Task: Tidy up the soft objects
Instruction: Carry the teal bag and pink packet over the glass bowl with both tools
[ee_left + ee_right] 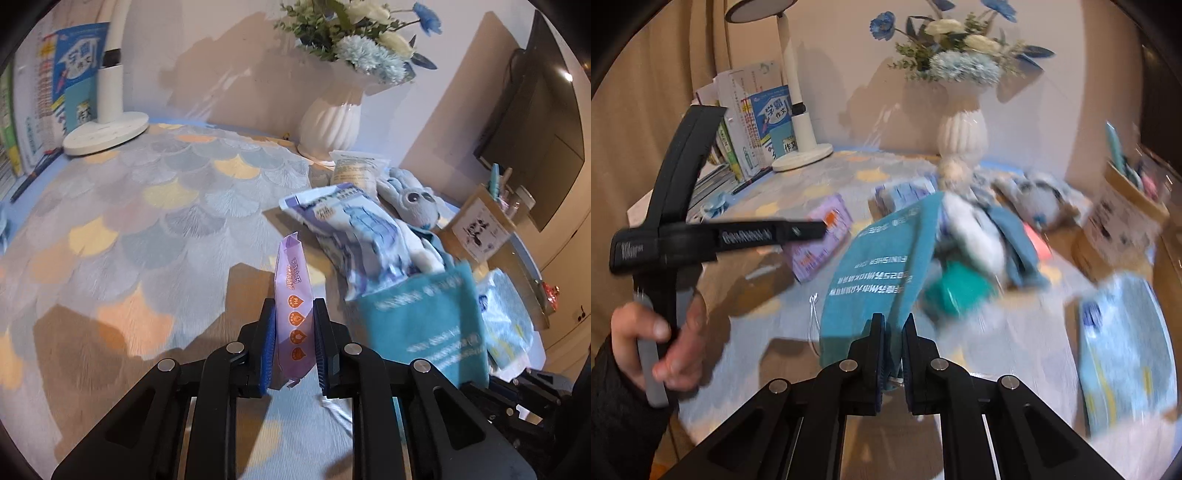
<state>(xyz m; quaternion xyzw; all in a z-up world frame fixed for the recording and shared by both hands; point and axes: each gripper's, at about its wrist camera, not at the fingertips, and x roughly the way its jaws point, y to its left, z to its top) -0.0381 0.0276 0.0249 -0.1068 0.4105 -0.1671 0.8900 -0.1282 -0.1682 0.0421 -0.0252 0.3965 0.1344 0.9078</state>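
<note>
The purple packet [291, 314] is pinched by the left claw [294, 343]; the teal bag [879, 273] by the right claw [893, 350]. Packets and a plush toy [413, 203] remain unsorted on the table [147, 221].

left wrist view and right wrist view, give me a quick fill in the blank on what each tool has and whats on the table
1. The left tool is shut on a slim ____ packet.
2. The right tool is shut on the edge of a ____ cloth bag with white print.
3. The flowers by the wall stand in a ribbed ____ vase.
4. The grey soft toy lies ____ the table lamp in the left wrist view.

Missing words: purple; teal; white; right of
</note>
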